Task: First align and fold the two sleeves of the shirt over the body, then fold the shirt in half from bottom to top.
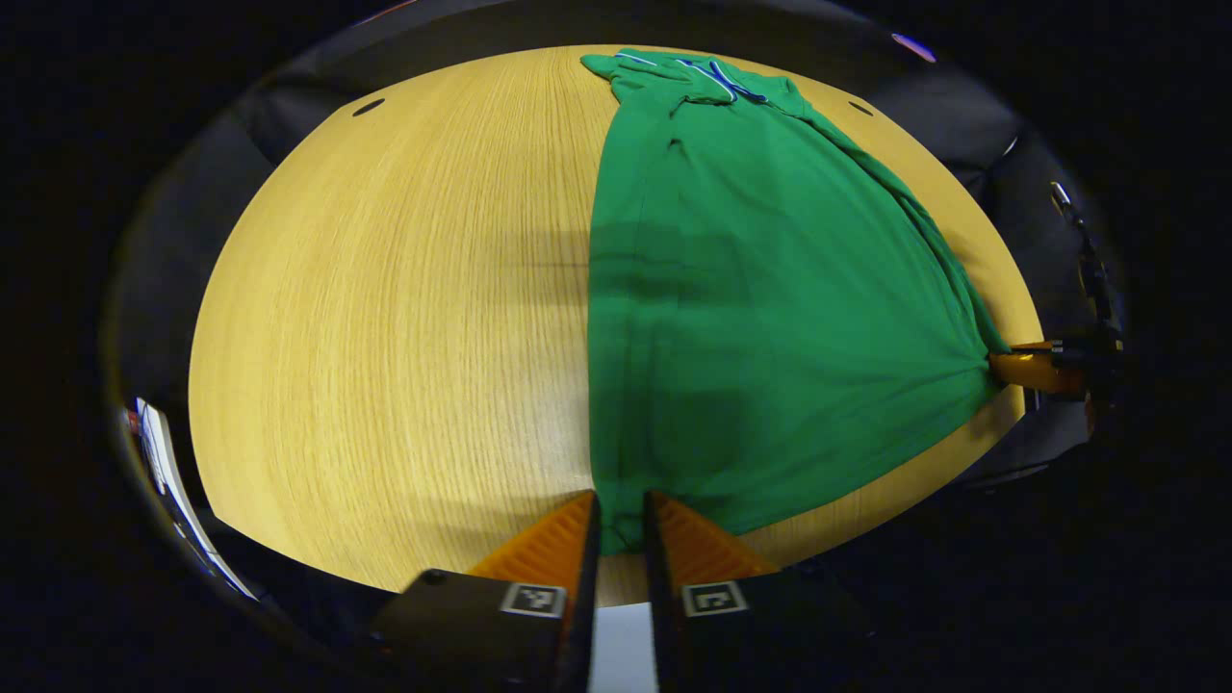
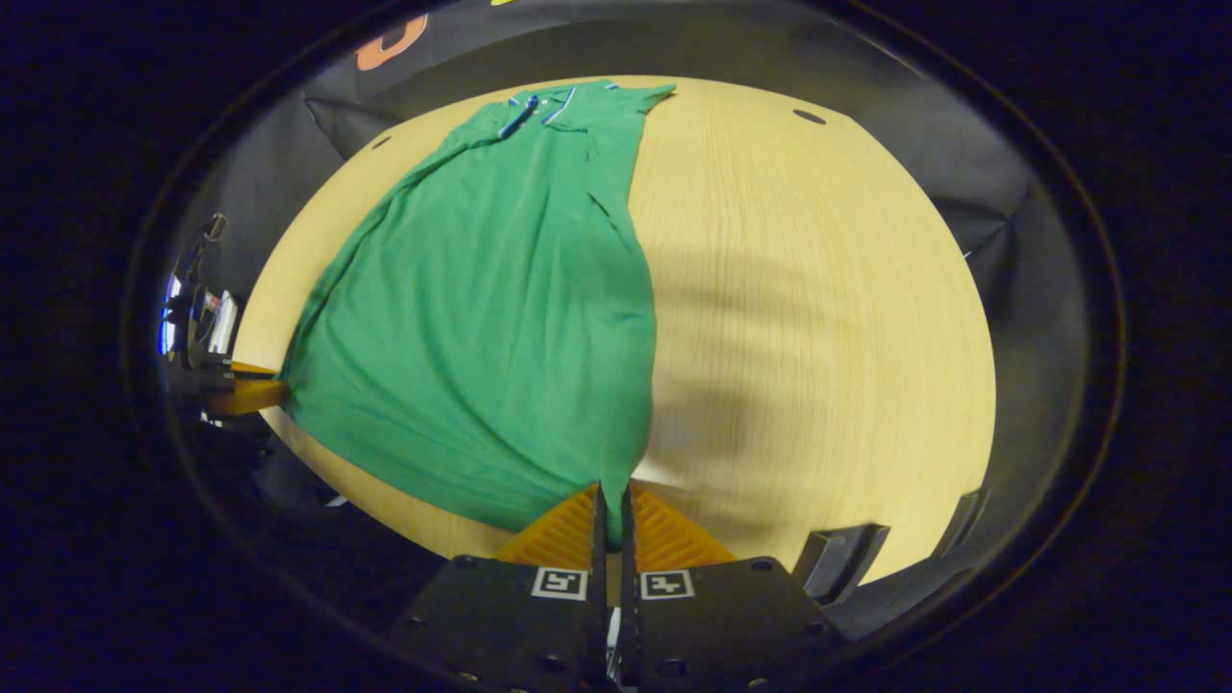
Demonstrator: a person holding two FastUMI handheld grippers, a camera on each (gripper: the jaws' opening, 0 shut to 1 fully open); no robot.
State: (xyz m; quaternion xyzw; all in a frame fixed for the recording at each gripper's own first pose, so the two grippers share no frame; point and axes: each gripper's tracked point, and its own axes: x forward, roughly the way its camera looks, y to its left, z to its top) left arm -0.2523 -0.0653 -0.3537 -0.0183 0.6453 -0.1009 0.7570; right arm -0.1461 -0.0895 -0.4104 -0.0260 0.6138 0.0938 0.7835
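Green shirt (image 1: 770, 318) flat on bench (image 1: 385, 337), sleeves folded in; left gripper (image 1: 621, 525) and right gripper (image 2: 612, 515) jaws pinch hem corners; lift evenly, carry toward collar (image 2: 539, 104), keep hem taut.

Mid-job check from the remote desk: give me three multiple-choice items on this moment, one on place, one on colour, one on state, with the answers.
1. Where does the left gripper grip the shirt?
A. the collar
B. a bottom hem corner
C. a sleeve cuff

2. What colour is the shirt's body?
A. green
B. red
C. white

3. How do the sleeves lie?
A. spread out over the table
B. hanging off the table edge
C. folded in over the body

Answers:
1 B: in the left gripper view the hem corner sits between its fingers, with the collar at the far end.
2 A: green cloth in both views, with thin blue-white trim at the collar.
3 C: the shirt makes one narrow strip, and the right gripper pinches the other hem corner.
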